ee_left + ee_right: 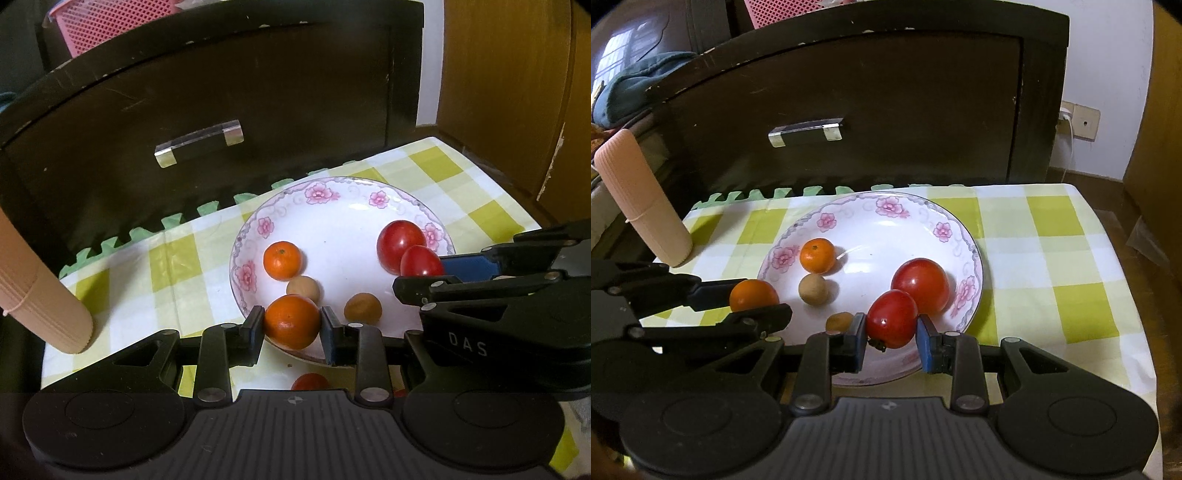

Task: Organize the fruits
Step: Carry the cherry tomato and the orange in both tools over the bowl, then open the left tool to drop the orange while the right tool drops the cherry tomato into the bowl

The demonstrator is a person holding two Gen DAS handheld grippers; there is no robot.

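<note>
On the worktop: a yellow-and-white checked cloth covers it, and a round white porcelain plate with pink flowers on its rim sits in the middle.
Plate contents: a small orange mandarin, a pale tan round fruit, a darker brown round fruit and a large glossy red tomato all lie on the white surface.
Left hand-held gripper: its two fingers pinch a larger orange mandarin at the plate's near-left rim; the fingers press its sides.
Held mandarin, look: smooth bright orange peel with a small shine spot low on its skin; the tan fruit lies just behind it.
Right hand-held gripper: its blue-padded fingers pinch a smaller oval red tomato over the near part of the plate.
Held tomato, look: deep red, shiny, with a dark dried stem at its lower left; it sits just in front of the large tomato, and I cannot tell if they touch.
Small mandarin, look: a tiny green stem dot on top.
Below the left gripper: part of another red fruit shows on the cloth, off the plate.
Left of the plate: a ribbed peach-coloured cylinder stands on the cloth, tilted in the fisheye view.
Behind the worktop: a dark wooden cabinet front with a clear bar handle.
</note>
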